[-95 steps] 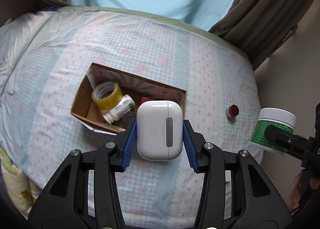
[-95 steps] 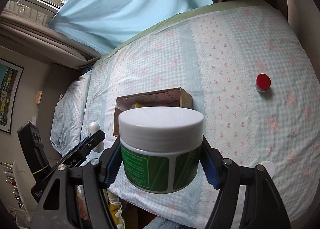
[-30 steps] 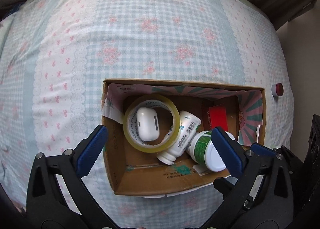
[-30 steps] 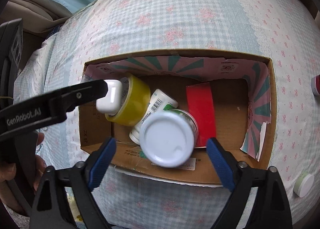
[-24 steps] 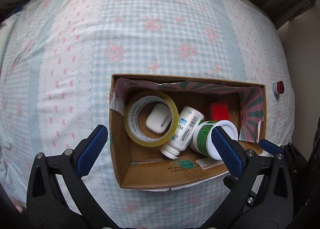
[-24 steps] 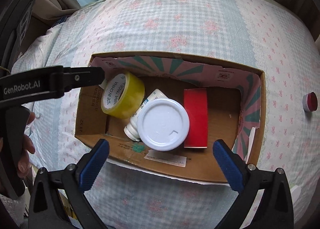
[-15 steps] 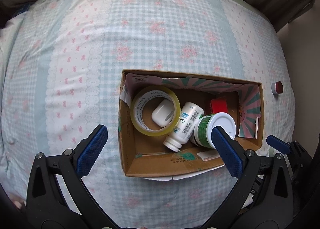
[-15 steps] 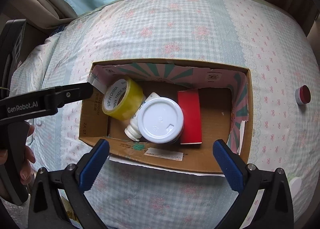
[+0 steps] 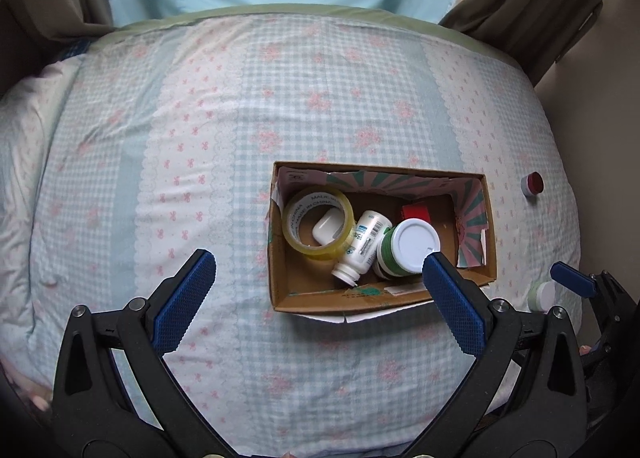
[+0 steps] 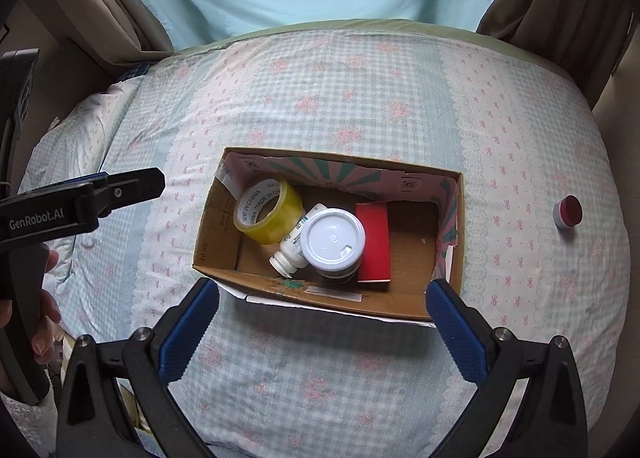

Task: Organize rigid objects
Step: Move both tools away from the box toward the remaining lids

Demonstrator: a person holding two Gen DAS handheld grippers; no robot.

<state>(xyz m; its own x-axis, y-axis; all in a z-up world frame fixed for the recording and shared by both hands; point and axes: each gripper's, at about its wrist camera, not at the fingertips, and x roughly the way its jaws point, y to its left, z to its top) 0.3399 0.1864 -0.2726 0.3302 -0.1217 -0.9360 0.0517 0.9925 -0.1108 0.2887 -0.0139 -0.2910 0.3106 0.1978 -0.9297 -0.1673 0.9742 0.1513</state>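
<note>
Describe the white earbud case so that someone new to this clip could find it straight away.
On the checked bedspread sits an open cardboard box. At its left end a yellow tape roll lies almost flat, and the earbud case rests inside the roll's hole. It is a plain, smooth, rounded white shell, unlike the labelled white pill bottle beside the roll.

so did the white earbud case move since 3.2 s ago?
Yes. It left the left tool and now lies inside the tape roll in the cardboard box, white earbud case.
</note>
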